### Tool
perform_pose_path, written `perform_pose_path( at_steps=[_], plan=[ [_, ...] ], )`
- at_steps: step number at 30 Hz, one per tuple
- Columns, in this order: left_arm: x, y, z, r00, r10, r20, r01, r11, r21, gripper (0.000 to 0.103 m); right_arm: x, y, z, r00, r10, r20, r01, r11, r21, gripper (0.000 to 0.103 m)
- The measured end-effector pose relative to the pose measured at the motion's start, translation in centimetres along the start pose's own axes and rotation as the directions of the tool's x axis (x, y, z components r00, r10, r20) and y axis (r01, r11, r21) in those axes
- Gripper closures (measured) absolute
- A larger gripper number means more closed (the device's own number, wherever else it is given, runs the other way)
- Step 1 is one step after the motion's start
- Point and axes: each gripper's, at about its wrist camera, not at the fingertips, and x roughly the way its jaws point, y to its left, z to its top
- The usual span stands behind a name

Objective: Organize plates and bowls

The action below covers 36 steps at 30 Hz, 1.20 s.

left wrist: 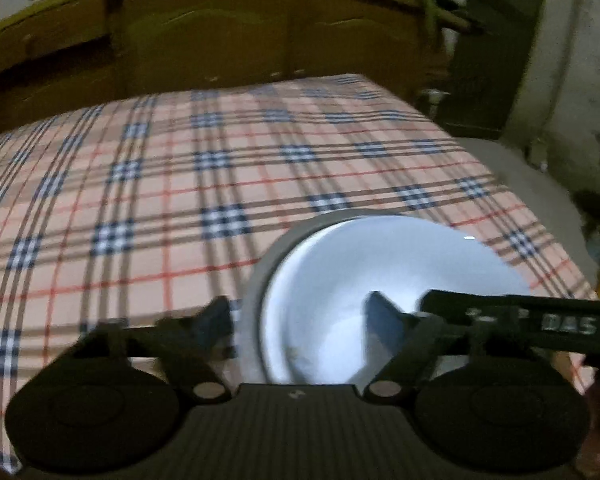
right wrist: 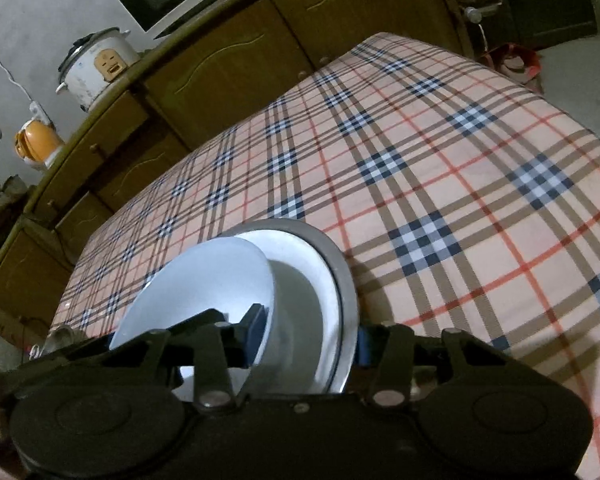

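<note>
**both tongs at one stack of dishes on the checked cloth**

the right gripper [right wrist: 309,336] is clamped across the right side of the stack. its left pad sits inside the white bowl [right wrist: 204,280] against the wall. its right pad lies just outside the rim of the grey plate [right wrist: 342,264], with no gap showing on either side.

the left gripper [left wrist: 302,320] straddles the stack's left side. one finger is outside the grey rim and the other is down inside the bowl. that view is blurred, so i cannot tell whether its pads press on the dishes or only stand around them. in the left wrist view a black part of the right gripper, with pale lettering, reaches in over the bowl from the right.

the stack is over the near part of the checked cloth [right wrist: 440,168], towards its left side in the right wrist view. the grey plate is at the bottom, with a white dish [right wrist: 328,280] nested in it. the white bowl is on top, tilted so that its mouth leans to the left. a shadow falls on the cloth just right of the plate. whether the plate's base touches the cloth is hidden by the tongs.

beyond the far edge of the cloth stand wooden cabinets [right wrist: 228,64]. above them, past the cloth's far left corner, are a white rice cooker [right wrist: 96,68] and an orange kettle [right wrist: 36,142].
</note>
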Motion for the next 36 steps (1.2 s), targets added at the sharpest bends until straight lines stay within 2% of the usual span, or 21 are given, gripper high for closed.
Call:
perform_pose_path(
  at_steps=[14, 22, 36],
  plan=[
    [-0.7, -0.2, 0.3, 1.0, 0.013, -0.026, -0.014, 0.999, -0.039, 0.037, -1.0, 0.4, -0.3, 1.0, -0.006, 0.012, 0.006, 1.0, 0.001, 0.051],
    [-3.0, -0.7, 0.8, 0.999, 0.033, 0.02, -0.032, 0.999, -0.025, 0.037, -3.1, 1.3, 0.0, 0.999, 0.022, 0.046, -0.022, 1.0, -0.016, 0.051],
    [-9.3, -1.4, 1.2, 0.99, 0.085, 0.11, -0.083, 0.996, -0.021, 0.037, -8.0, 4.7, -0.1, 0.989, 0.09, 0.113, -0.082, 0.994, -0.078, 0.051]
  ],
)
